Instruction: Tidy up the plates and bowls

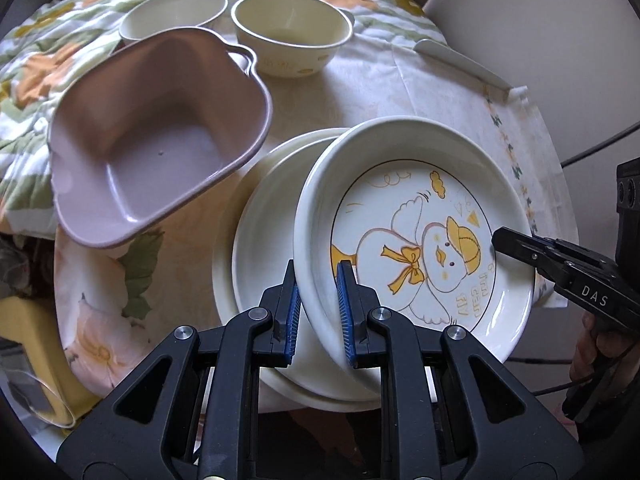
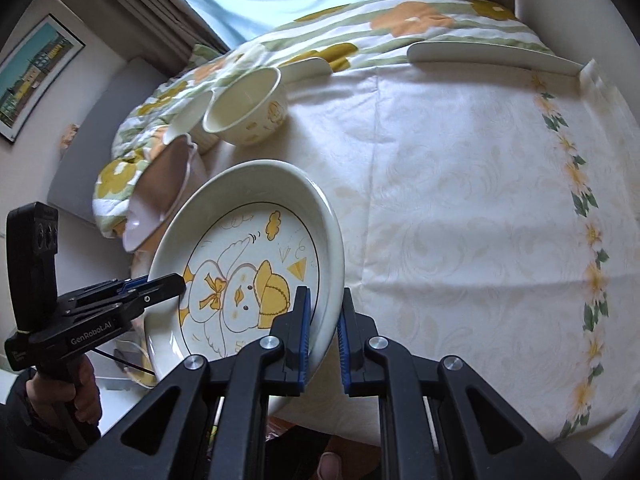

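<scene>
A cream plate with a yellow duck drawing [image 1: 420, 240] [image 2: 248, 264] hangs tilted over a plain white plate [image 1: 260, 240] on the table. My left gripper [image 1: 317, 276] [image 2: 180, 280] is shut on the duck plate's near rim in its own view. My right gripper [image 2: 325, 300] [image 1: 498, 240] is shut on the opposite rim. A mauve square bowl with handles [image 1: 160, 140] [image 2: 168, 184] leans on the flowered quilt to the left. Two cream bowls [image 1: 172, 12] [image 1: 292, 28] stand behind it; the right wrist view shows one cream bowl [image 2: 244, 108] clearly.
A cream tablecloth [image 2: 460, 200] covers the table, and a flowered quilt [image 1: 60, 60] lies at its back and left. A flat white plate [image 2: 492, 56] [image 1: 460, 62] rests at the far edge. A person's hand [image 2: 60, 392] holds the left gripper's handle.
</scene>
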### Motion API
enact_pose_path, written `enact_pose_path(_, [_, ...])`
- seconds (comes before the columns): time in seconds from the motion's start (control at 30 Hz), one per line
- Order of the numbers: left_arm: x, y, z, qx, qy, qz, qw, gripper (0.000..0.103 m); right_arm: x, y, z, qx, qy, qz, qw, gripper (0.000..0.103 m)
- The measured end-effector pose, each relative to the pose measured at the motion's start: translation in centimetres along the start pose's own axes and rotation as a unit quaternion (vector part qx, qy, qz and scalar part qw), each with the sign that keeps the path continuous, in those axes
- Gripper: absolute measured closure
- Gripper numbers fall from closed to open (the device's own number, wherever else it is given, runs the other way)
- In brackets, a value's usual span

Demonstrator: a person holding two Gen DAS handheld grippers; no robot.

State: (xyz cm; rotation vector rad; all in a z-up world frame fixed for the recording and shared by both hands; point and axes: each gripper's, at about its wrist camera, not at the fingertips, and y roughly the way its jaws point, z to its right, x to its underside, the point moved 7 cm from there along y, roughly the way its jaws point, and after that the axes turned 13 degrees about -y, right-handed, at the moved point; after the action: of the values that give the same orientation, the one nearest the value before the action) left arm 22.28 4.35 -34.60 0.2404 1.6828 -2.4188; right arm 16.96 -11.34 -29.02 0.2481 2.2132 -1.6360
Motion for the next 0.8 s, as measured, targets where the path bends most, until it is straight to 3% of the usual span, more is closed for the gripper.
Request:
enact_pose_path(0.5, [-0.2, 1.5, -0.1, -0.047, 0.079, 0.012, 0.9957, 0.088, 1.1, 0.3, -0.7, 0.032, 0.021, 0.007, 0.999, 0.091])
enact_pose_path(0.6, [-0.1, 1.3, 0.5, -0.076, 0.107, 0.030, 0.9909, 0.087, 1.2, 0.3, -0.8, 0.036, 0.016, 0.005, 0.999, 0.092])
enact_pose_path(0.8, [0.5, 1.1, 1.4, -0.141, 0.171, 0.071, 0.9724, 0.084, 1.4, 0.4, -1.1, 0.046, -0.001, 0.004, 0.999, 0.092])
